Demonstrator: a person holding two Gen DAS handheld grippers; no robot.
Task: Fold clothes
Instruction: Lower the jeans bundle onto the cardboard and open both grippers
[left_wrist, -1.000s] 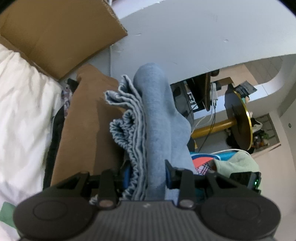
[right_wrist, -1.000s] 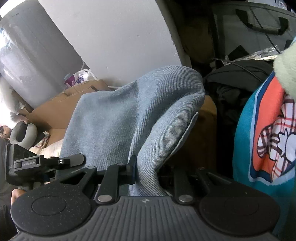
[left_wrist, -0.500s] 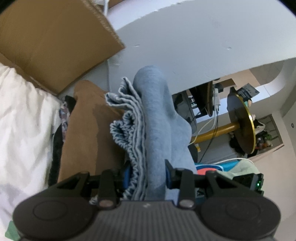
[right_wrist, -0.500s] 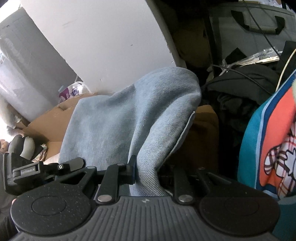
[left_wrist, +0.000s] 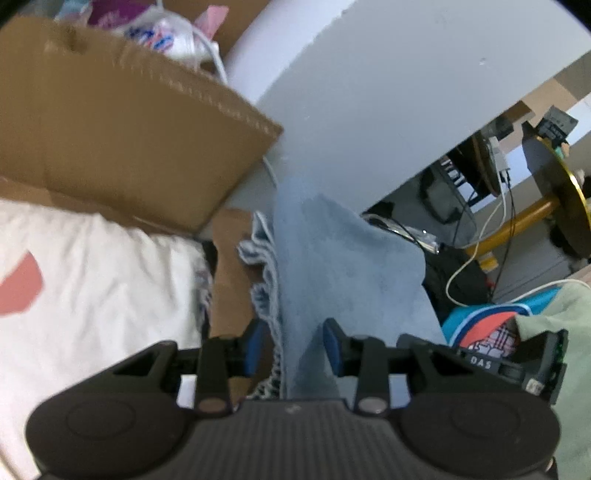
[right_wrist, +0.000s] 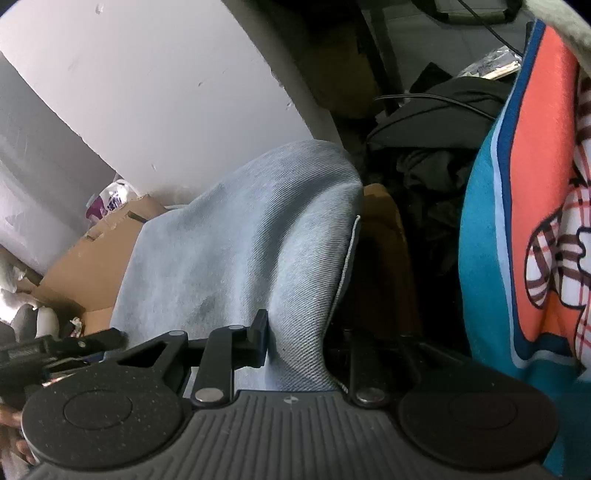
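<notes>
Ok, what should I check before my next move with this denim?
1. Denim runs between the left claw fingers: ok.
2. Left grip firm: cannot tell; a gap shows beside one pad.
3. Right claw grip: cannot tell; its jaws have just been opening, denim between them.
4. Fold lies smooth: not ok; the frilled edge is bunched.

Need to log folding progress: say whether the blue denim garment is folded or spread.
Folded, not spread: the blue denim garment shows stacked frayed edges between the left tongs, doubled over.
</notes>
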